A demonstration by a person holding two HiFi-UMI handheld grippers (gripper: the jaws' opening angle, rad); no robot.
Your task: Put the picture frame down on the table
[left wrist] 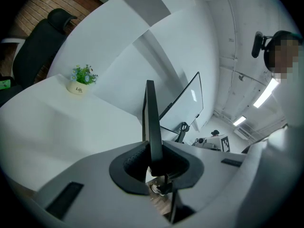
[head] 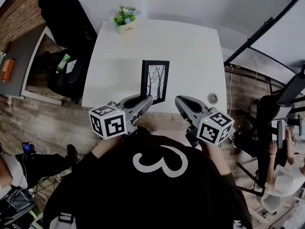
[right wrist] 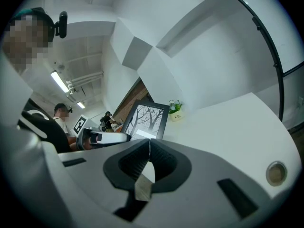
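The black picture frame (head: 155,80), holding a print of bare trees, is upright over the white table (head: 190,51) near its front edge. My left gripper (head: 146,100) is shut on the frame's lower left edge. In the left gripper view the frame (left wrist: 150,118) appears edge-on, pinched between the jaws of that gripper (left wrist: 151,158). I cannot tell whether its bottom touches the table. My right gripper (head: 180,102) hangs a little to the right of the frame, apart from it. Its jaws (right wrist: 149,151) meet with nothing between them, and the frame (right wrist: 148,120) faces it.
A small potted plant (head: 125,19) stands at the table's far edge. A small round object (head: 212,98) lies near the front right corner. A black office chair (head: 66,13) stands left of the table. People sit at the right and lower left.
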